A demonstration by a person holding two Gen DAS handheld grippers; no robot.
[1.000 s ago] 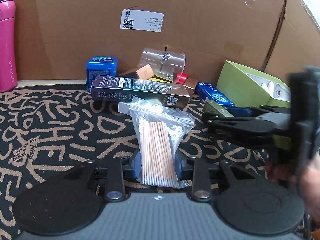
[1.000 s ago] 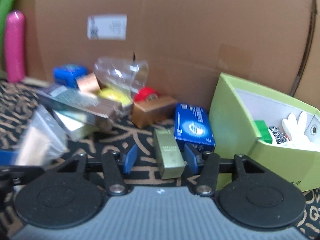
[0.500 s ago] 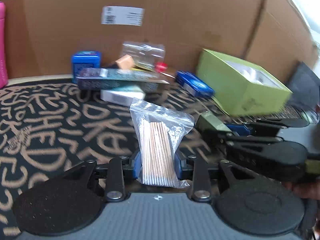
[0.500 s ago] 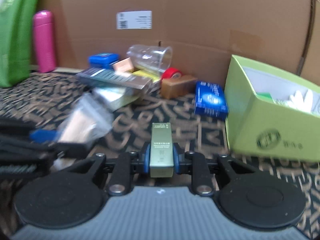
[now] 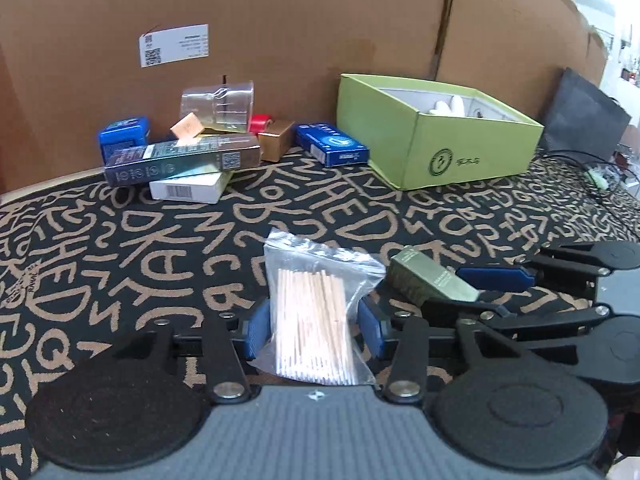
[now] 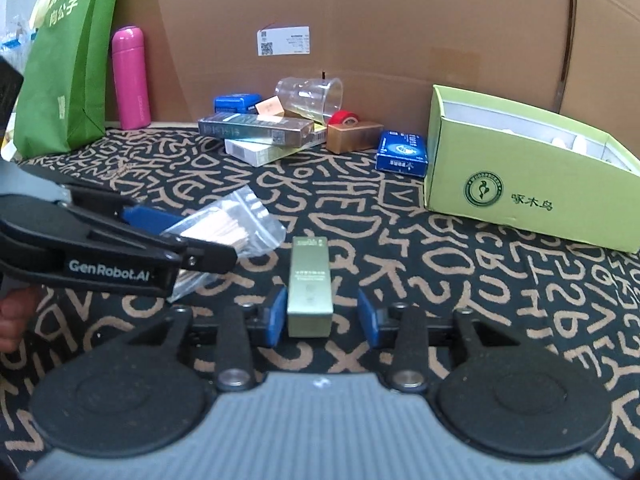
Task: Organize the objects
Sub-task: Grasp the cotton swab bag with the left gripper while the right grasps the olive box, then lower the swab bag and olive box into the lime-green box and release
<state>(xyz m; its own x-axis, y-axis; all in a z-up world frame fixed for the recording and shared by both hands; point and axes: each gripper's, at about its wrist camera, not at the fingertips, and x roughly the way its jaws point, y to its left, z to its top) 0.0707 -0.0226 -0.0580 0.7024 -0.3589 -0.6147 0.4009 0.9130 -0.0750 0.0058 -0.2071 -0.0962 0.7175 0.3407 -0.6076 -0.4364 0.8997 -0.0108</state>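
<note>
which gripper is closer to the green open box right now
Right. The right gripper, with the olive box between its fingers, sits nearer the green open box; the left gripper, around the bag of sticks, is farther on the right gripper's other side.

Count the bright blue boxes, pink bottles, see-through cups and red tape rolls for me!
Bright blue boxes: 2, one small, one flat
Pink bottles: 1
Clear cups: 1
Red tape rolls: 1
Total: 5

Patterned rug (image 6: 460,280), cardboard wall (image 6: 400,20), green bag (image 6: 68,60).
</note>
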